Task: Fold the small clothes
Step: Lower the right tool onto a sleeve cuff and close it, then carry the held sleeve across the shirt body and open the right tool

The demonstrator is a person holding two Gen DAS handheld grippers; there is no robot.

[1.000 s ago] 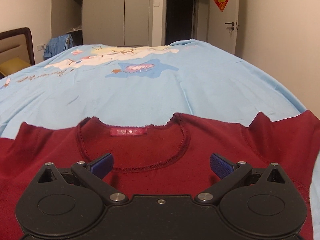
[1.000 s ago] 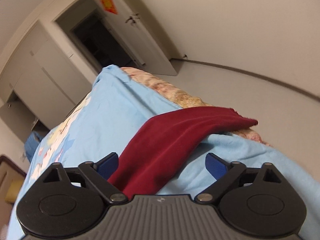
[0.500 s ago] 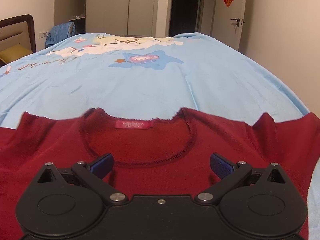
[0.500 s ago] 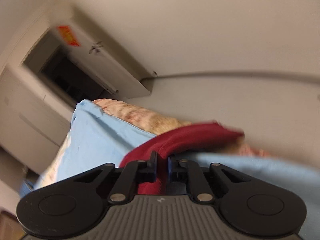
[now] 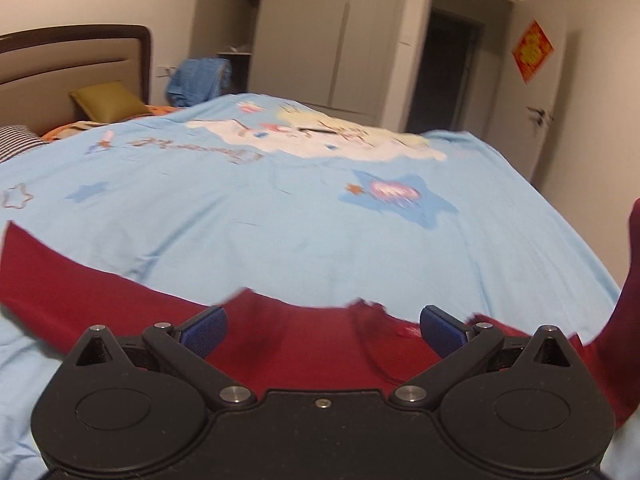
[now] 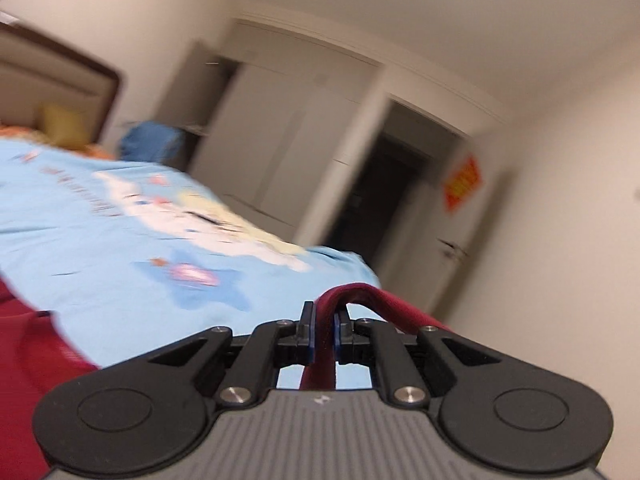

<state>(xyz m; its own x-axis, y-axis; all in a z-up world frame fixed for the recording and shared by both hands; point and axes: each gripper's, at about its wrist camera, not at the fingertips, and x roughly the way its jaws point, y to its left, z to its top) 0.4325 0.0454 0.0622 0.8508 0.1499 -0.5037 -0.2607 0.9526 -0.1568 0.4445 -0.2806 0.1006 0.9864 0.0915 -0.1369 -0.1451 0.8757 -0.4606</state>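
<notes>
A bedroom fills the left wrist view: a light-blue cartoon-print bedsheet [image 5: 280,232] covers the middle of the frame, a padded headboard [image 5: 76,76] and olive pillow [image 5: 108,102] sit at upper left, grey wardrobe doors [image 5: 320,36] stand at top centre, and a red door decoration [image 5: 534,50] hangs at upper right. The dark-red sweater [image 5: 300,344] lies across the lower part of the frame on the sheet, its neckline blurred, with one part rising along the right edge. The left gripper [image 5: 322,330] hovers over it at the bottom, blue pads spread wide and gripping nothing.

In the right wrist view, the same sheet [image 6: 120,264] occupies the left, the wardrobe [image 6: 288,136] and a dark doorway [image 6: 380,200] the centre. The right gripper [image 6: 323,334] at lower centre is clamped on a fold of the sweater [image 6: 362,300], which loops over the fingertips; more red cloth shows at lower left.
</notes>
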